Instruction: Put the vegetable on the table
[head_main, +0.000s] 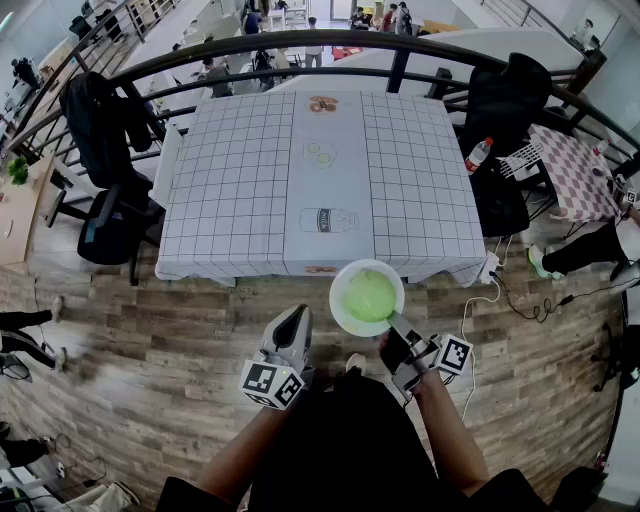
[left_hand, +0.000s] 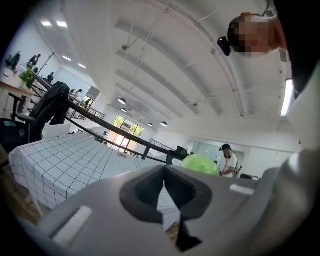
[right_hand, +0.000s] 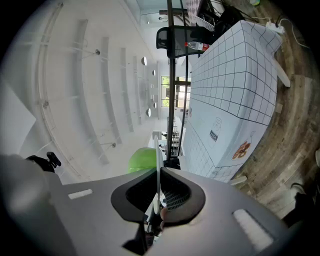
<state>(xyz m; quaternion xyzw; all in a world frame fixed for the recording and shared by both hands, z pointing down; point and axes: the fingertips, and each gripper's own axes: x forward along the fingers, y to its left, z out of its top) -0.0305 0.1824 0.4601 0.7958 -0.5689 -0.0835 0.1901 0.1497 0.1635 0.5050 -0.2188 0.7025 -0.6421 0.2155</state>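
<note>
A round pale-green vegetable (head_main: 371, 295) lies on a white plate (head_main: 338, 306), held in the air just in front of the near edge of the table (head_main: 240, 180) with its white grid cloth. My right gripper (head_main: 398, 328) is shut on the plate's near rim. In the right gripper view the plate's edge (right_hand: 158, 150) stands between the jaws, with the vegetable (right_hand: 141, 160) to its left. My left gripper (head_main: 297, 320) hangs left of the plate, shut and empty. From the left gripper (left_hand: 164, 172) view, the vegetable (left_hand: 200, 164) shows just past the jaws.
Black chairs draped with dark jackets stand at the table's left (head_main: 105, 140) and right (head_main: 500, 110). A bottle with a red cap (head_main: 478, 155) sits by the right chair. A curved black railing (head_main: 400, 45) runs behind the table. Cables (head_main: 495, 275) lie on the wooden floor.
</note>
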